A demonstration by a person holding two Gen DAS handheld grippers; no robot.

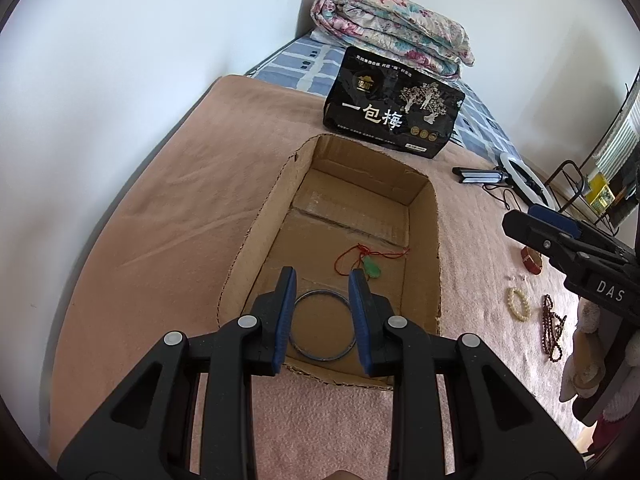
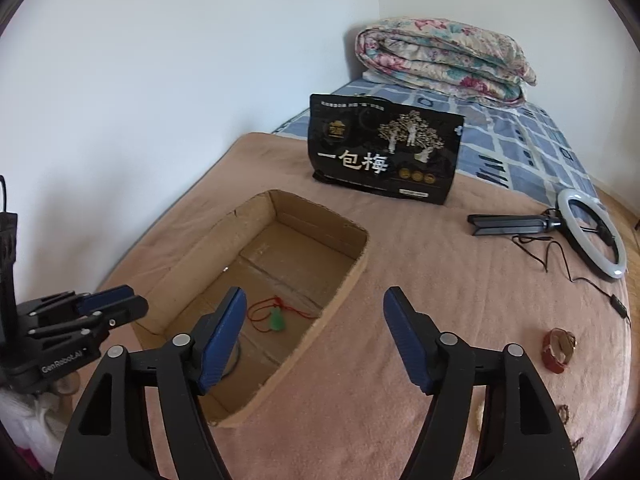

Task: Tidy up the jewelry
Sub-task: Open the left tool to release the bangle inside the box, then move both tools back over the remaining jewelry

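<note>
An open cardboard box (image 1: 260,216) (image 2: 352,276) lies on the pink blanket. Inside it lie a thin blue bangle (image 1: 304,354) and a green pendant on a red cord (image 1: 372,268) (image 2: 277,321). My left gripper (image 1: 323,276) is open and empty, held above the box over the bangle. My right gripper (image 2: 315,300) is wide open and empty above the box's right rim; it also shows in the left wrist view (image 1: 560,236). On the blanket to the right lie a red-brown bracelet (image 1: 531,258) (image 2: 558,350), a pearl bracelet (image 1: 519,304) and a dark bead string (image 1: 553,328).
A black snack bag (image 1: 394,104) (image 2: 384,152) stands behind the box. A folded floral quilt (image 1: 392,28) (image 2: 444,60) lies at the back. A ring light on a folded tripod (image 2: 592,236) (image 1: 524,176) with its cable lies at the right. A white wall runs along the left.
</note>
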